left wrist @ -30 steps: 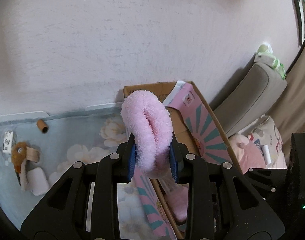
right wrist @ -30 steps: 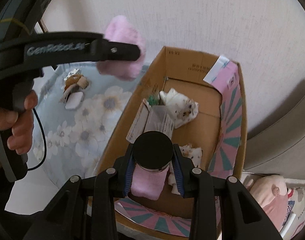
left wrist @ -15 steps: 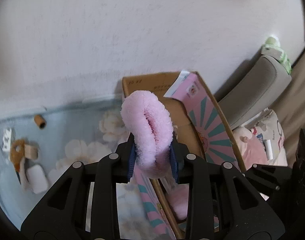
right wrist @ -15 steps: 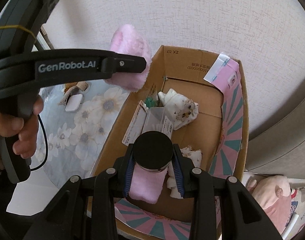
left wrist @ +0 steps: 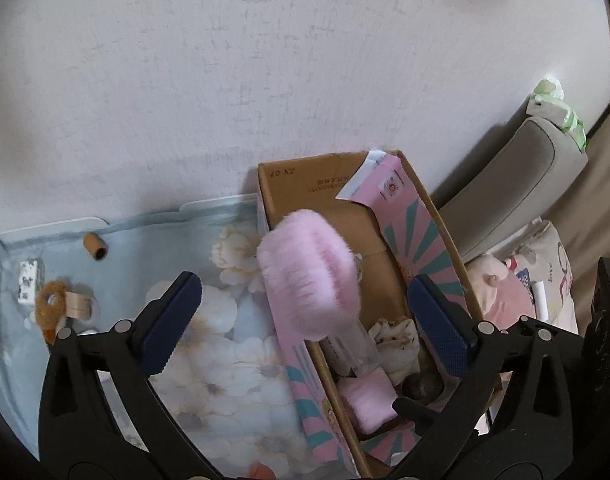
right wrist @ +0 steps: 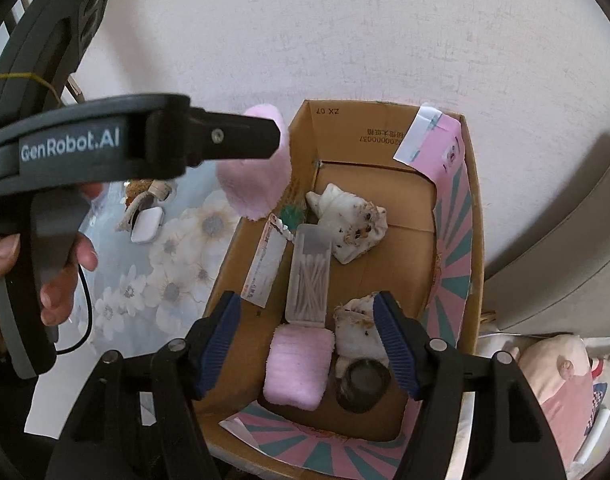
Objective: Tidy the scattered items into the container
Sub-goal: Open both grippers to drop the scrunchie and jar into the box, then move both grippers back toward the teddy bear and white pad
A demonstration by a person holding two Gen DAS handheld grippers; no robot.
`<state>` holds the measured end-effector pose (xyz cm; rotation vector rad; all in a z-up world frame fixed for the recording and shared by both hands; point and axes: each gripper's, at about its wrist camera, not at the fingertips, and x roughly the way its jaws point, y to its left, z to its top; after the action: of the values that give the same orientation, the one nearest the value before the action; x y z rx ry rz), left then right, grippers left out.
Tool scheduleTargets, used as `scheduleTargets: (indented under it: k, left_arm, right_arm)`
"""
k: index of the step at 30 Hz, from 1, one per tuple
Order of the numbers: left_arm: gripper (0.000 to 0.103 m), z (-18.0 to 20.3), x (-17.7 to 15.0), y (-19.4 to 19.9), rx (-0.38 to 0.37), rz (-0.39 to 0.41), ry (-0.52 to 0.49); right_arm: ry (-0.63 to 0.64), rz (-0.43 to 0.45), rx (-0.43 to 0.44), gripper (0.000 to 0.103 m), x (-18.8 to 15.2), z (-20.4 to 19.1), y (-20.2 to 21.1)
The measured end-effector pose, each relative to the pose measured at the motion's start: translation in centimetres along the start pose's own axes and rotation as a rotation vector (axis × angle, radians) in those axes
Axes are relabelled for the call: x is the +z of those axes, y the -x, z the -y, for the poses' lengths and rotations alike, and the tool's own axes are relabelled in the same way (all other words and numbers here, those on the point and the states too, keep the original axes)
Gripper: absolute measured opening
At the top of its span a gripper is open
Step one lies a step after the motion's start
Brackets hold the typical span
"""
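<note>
**Mia:** Where is the fluffy pink slipper?

**Ben:** In the middle of the left camera's picture, between the two blue pads of the left tool. The pads do not touch it. It looks blurry and hangs over the left edge of the cardboard box.

**Mia:** So is that tool open?

**Ben:** Yes, its jaws are opening wide, one far to the left and one far to the right, and nothing is pressed by them.

**Mia:** And the right tool?

**Ben:** Its jaws are opening too. They sit low in the right camera's picture. The black round jar lies in the box below them, near the right pad, but no pad squeezes it.

**Mia:** What else is in the box?

**Ben:** A folded pink cloth just beside the jar, a clear case of cotton swabs above it, and two white spotted cloth things.

**Mia:** Is anything left outside?

**Ben:** Yes. On the flowery blue worktop at the left there is a small brown tube, a white tag and a brown fuzzy thing. A hand at the left edge of the right camera's picture holds the left tool's handle.
</note>
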<state>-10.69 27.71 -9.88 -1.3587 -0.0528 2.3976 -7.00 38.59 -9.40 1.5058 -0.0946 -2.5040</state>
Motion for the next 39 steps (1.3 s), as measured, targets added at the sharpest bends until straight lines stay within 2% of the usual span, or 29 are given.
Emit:
scheduleTargets:
  k: [12, 18, 24, 31, 34, 37, 39]
  left_arm:
    - [0.103, -3.2, -0.3, 3.9, -0.020, 0.086, 0.007]
    - [0.103, -5.6, -0.4, 6.3, 0.017, 0.123, 0.021]
    - [0.103, -8.2, -0.4, 8.6, 0.008, 0.155, 0.041]
    - [0.103, -11.9, -0.9, 11.2, 0.059, 0.204, 0.057]
    - [0.103, -13.8, -1.6, 12.3, 0.090, 0.240, 0.047]
    - [0.103, -16.2, -2.6, 13.1, 0.130, 0.236, 0.064]
    - [0.103, -17.9, -3.3, 13.4, 0.148, 0.220, 0.085]
  right_arm:
    - [0.000, 0.038, -0.008, 0.064, 0.7, -2.1, 1.3]
    - [0.010, 0.070, -0.037, 0.064, 1.9, -4.0, 1.8]
    - [0.010, 0.085, -0.053, 0.064, 2.8, -6.2, 1.9]
    - [0.036, 0.111, -0.046, 0.064, 4.6, -8.7, 2.1]
    - [0.064, 0.156, -0.060, 0.064, 5.6, -10.3, 2.4]
    - [0.112, 0.202, -0.040, 0.064, 6.2, -12.1, 2.3]
    - [0.129, 0.184, -0.024, 0.064, 6.6, -13.1, 1.7]
